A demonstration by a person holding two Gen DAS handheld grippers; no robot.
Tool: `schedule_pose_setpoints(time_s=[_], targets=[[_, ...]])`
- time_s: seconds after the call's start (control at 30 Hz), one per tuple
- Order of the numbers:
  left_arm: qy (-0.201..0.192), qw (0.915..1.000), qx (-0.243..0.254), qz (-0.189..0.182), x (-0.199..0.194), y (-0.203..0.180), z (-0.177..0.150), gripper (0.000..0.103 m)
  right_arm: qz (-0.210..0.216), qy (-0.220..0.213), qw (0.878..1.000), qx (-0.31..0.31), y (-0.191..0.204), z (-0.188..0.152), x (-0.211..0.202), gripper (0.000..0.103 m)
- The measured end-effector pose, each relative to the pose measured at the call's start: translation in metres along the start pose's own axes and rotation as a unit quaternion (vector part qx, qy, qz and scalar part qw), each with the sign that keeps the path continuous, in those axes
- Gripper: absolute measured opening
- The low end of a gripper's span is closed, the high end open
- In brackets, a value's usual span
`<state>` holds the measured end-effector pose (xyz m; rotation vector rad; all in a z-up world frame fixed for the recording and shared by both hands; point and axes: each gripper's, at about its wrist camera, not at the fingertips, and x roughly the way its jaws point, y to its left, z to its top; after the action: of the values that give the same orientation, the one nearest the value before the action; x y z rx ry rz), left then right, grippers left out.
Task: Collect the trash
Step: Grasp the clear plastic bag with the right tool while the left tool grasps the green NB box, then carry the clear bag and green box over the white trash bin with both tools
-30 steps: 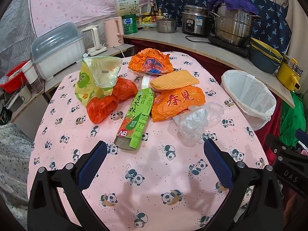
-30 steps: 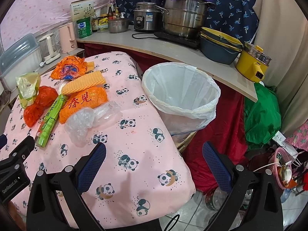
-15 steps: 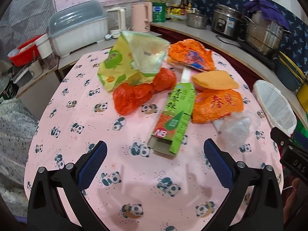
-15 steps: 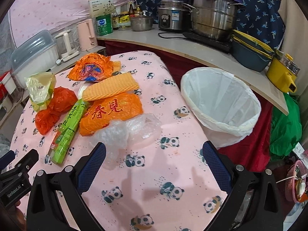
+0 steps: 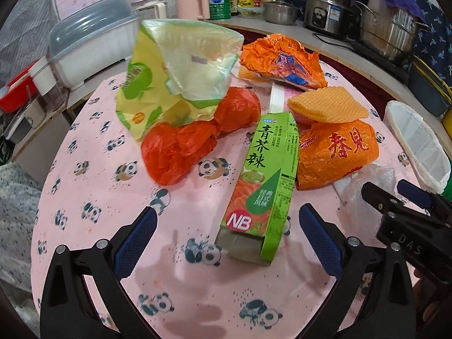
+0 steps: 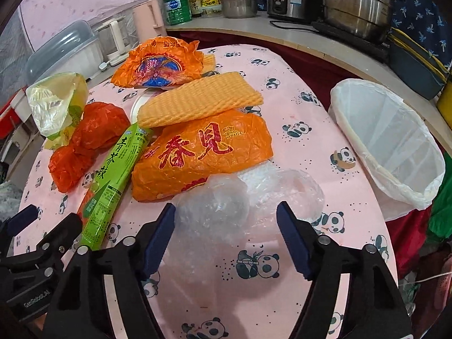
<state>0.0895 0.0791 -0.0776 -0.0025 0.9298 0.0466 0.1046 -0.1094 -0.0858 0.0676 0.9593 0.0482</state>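
Trash lies heaped mid-table: a clear plastic bag (image 6: 243, 200) nearest the lined bin (image 6: 395, 152), an orange bag with red characters (image 6: 203, 152) just beyond it, a green carton (image 5: 262, 175) on the side away from the bin, then a red bag (image 5: 195, 138) and a yellow-green wrapper (image 5: 175, 73) farthest from the bin. Nothing appears to be in the bin yet, so this looks like the first pick. The right claw (image 6: 226, 234) is closing, its blue pads either side of the clear bag but not yet pressing it; the next move likely calls for pinching the film and carrying it over the bin's rim. The left claw (image 5: 226, 243) stands spread, empty, lined up on the carton's open end. Bare table (image 6: 254, 296) lies between claws and bin; the table edge drops off right beside the bin.
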Motion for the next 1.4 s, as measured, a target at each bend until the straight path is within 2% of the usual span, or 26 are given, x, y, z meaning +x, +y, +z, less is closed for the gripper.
schedule_pose_setpoints(time_s=[0.03,0.07,0.17,0.23,0.33,0.43,0.5,0.53,0.6,0.9,1.27,1.3,1.33,1.37,1.4], targets=[[0.003,1.0,0.003,-0.001,0.004,-0.001,0.001,0.096,0.005,0.002,1.0,0.0,0.0,0.0,0.001,0.055],[0.004,1.0,0.005,-0.006,0.008,-0.003,0.002,0.096,0.012,0.003,1.0,0.0,-0.001,-0.001,0.002,0.04],[0.013,0.9998,0.01,-0.012,0.02,-0.006,0.006,0.096,0.025,0.005,1.0,0.01,-0.006,0.0,0.0,0.03],[0.02,0.9996,0.008,-0.018,0.027,-0.008,0.008,0.096,0.032,0.001,0.999,0.018,-0.012,0.002,-0.007,0.028],[0.024,0.9994,0.006,-0.026,0.033,-0.01,0.01,0.094,0.029,-0.013,0.999,0.027,-0.021,0.005,-0.021,0.027],[0.031,0.9987,0.009,-0.038,0.037,-0.014,0.01,0.08,0.021,-0.027,0.999,0.035,-0.031,0.01,-0.033,0.027],[0.042,0.9979,0.01,-0.049,0.04,-0.015,0.008,0.063,0.013,-0.035,0.999,0.038,-0.036,0.013,-0.039,0.027],[0.047,0.9975,0.009,-0.052,0.041,-0.016,0.007,0.06,0.01,-0.037,0.998,0.04,-0.039,0.014,-0.041,0.027],[0.051,0.9972,0.007,-0.053,0.04,-0.017,0.003,0.058,0.005,-0.039,0.998,0.046,-0.044,0.015,-0.044,0.027],[0.015,0.998,0.024,-0.056,0.004,-0.025,-0.009,0.052,-0.004,-0.053,0.997,0.059,-0.055,0.01,-0.059,0.027],[-0.047,0.9927,0.031,-0.107,-0.059,-0.045,0.002,0.048,-0.004,-0.078,0.995,0.064,-0.06,0.004,-0.086,0.027],[-0.054,0.9912,0.034,-0.116,-0.065,-0.048,0.005,0.025,-0.004,-0.08,0.995,0.066,-0.061,0.004,-0.088,0.027],[-0.054,0.9913,0.038,-0.114,-0.068,-0.051,0.007,0.023,-0.005,-0.082,0.994,0.067,-0.063,0.003,-0.089,0.027],[-0.052,0.9905,0.04,-0.121,-0.069,-0.054,0.009,0.016,-0.007,-0.084,0.994,0.069,-0.065,0.004,-0.091,0.027],[-0.051,0.9894,0.043,-0.129,-0.069,-0.058,0.011,0.015,-0.009,-0.087,0.994,0.073,-0.068,0.004,-0.092,0.027]])
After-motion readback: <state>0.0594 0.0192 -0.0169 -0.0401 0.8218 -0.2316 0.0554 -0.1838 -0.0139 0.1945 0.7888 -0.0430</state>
